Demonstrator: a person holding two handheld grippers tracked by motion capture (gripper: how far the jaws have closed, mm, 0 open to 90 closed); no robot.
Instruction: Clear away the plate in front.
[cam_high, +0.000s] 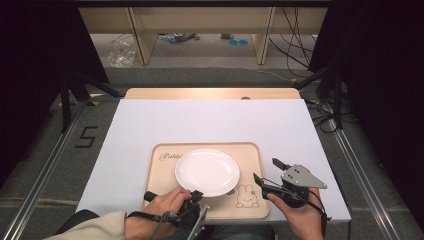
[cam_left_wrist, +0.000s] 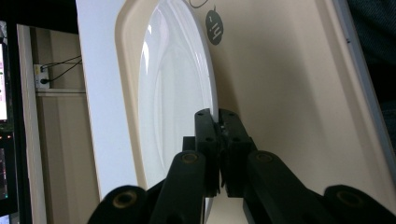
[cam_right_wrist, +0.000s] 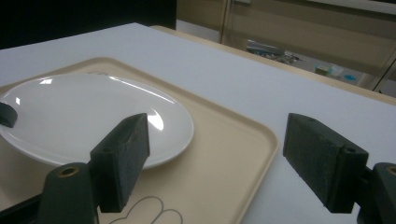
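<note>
Pinching plate (cam_left_wrist: 177, 93) rim, left tongs (cam_left_wrist: 218, 122) closed

White round plate (cam_high: 207, 171), glossy, shallow, empty. Sits inside a beige rectangular tray (cam_high: 250, 155) with rounded corners and a raised rim; the plate lies near tray centre, slightly toward the near edge. Tray is printed with cursive lettering at the far left corner and a line-drawn rabbit at the near right. Plate's near rim (cam_left_wrist: 212, 100) is clamped between the left hand-held gripper's (cam_left_wrist: 218, 122) jaws. Tray rests flat on the white surface (cam_high: 150, 120).
</note>
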